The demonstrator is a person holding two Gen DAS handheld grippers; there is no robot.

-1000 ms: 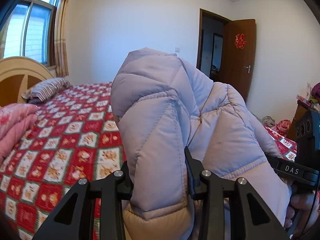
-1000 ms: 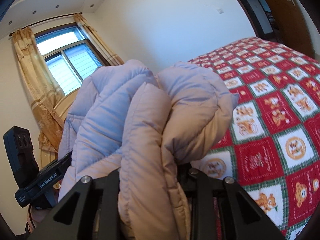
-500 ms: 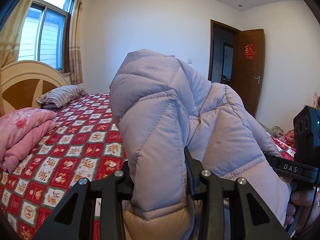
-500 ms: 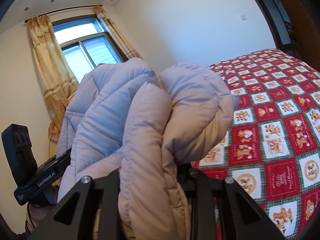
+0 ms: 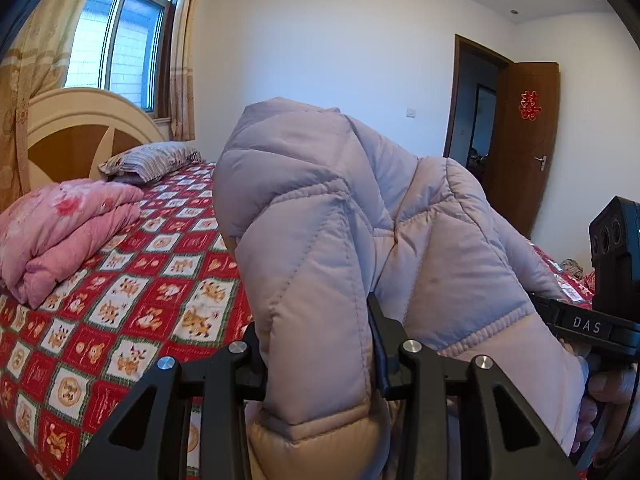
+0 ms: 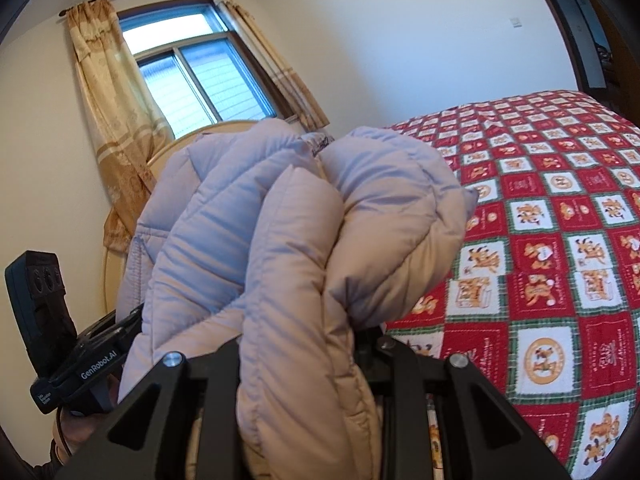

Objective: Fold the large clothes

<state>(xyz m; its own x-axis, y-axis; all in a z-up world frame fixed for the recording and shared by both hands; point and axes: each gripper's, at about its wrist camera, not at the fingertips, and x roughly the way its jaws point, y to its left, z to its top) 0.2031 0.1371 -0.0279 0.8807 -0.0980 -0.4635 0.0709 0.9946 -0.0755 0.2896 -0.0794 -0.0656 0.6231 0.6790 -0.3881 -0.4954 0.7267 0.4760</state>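
A pale lilac quilted puffer jacket (image 5: 340, 220) hangs bunched in the air above the bed, held between both grippers. My left gripper (image 5: 316, 344) is shut on a thick fold of it; the fabric fills the gap between its fingers. My right gripper (image 6: 304, 352) is shut on another bunched fold of the same jacket (image 6: 296, 240). The right gripper's body shows at the right of the left wrist view (image 5: 600, 320), and the left gripper's body at the lower left of the right wrist view (image 6: 60, 344). The jacket hides both pairs of fingertips.
A bed with a red patterned quilt (image 5: 132, 304) lies below and ahead; it also shows in the right wrist view (image 6: 560, 260). A folded pink duvet (image 5: 60, 228) and a striped pillow (image 5: 152, 160) lie by the wooden headboard (image 5: 80, 136). A window with curtains (image 6: 188, 80) and an open door (image 5: 520, 152) stand behind.
Both grippers have kept their grip on the jacket and swung together, so more of the window, headboard and pink duvet has come into view. The jacket's shape is unchanged.
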